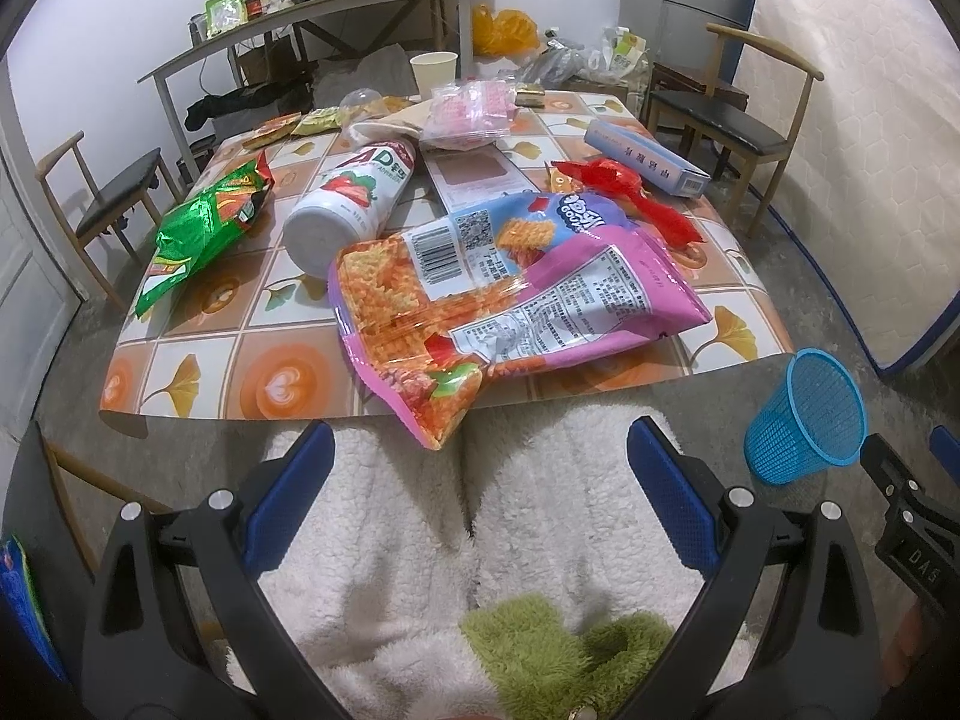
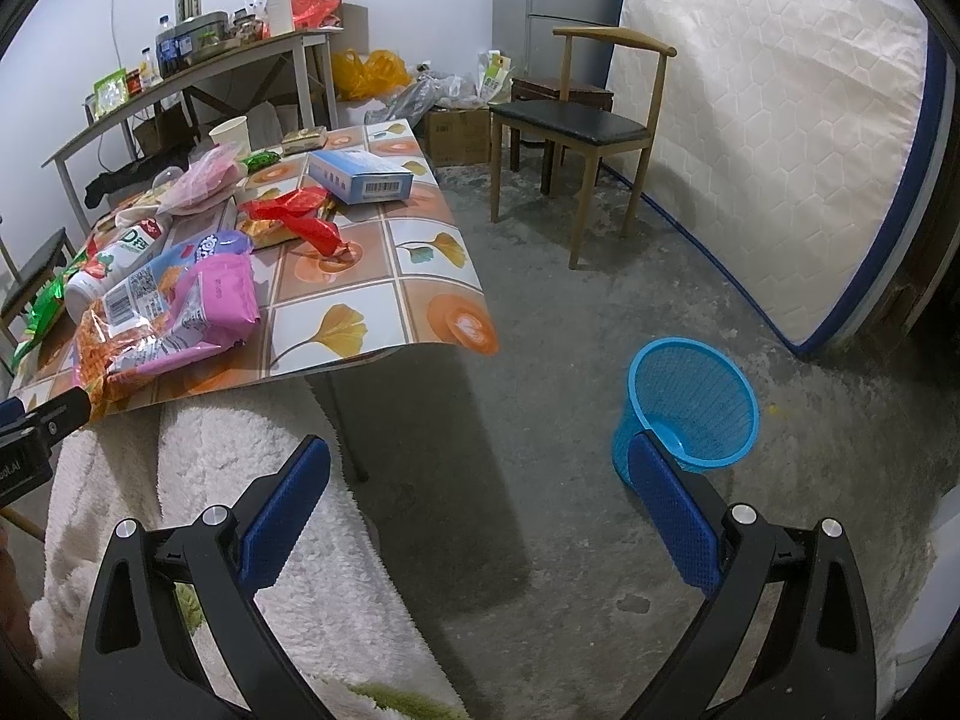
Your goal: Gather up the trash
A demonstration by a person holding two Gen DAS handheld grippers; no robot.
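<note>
A large pink and orange snack bag (image 1: 510, 306) lies on the tiled table (image 1: 240, 372), overhanging its near edge; it also shows in the right wrist view (image 2: 174, 312). Behind it lie a white strawberry bottle (image 1: 354, 204), a green snack bag (image 1: 204, 228), a red wrapper (image 1: 630, 192) and a blue box (image 1: 648, 159). A blue mesh trash basket (image 2: 690, 408) stands on the floor to the right; it also shows in the left wrist view (image 1: 807, 417). My left gripper (image 1: 480, 480) is open and empty, just below the table edge. My right gripper (image 2: 480, 510) is open and empty over the floor.
A white fleece-covered lap (image 1: 468, 540) fills the near foreground. Wooden chairs (image 2: 576, 120) stand around the table. A mattress (image 2: 780, 150) leans on the right wall. A cluttered side table (image 1: 312, 18) stands at the back. A paper cup (image 1: 433, 73) and a pink bag (image 1: 474, 114) sit far on the table.
</note>
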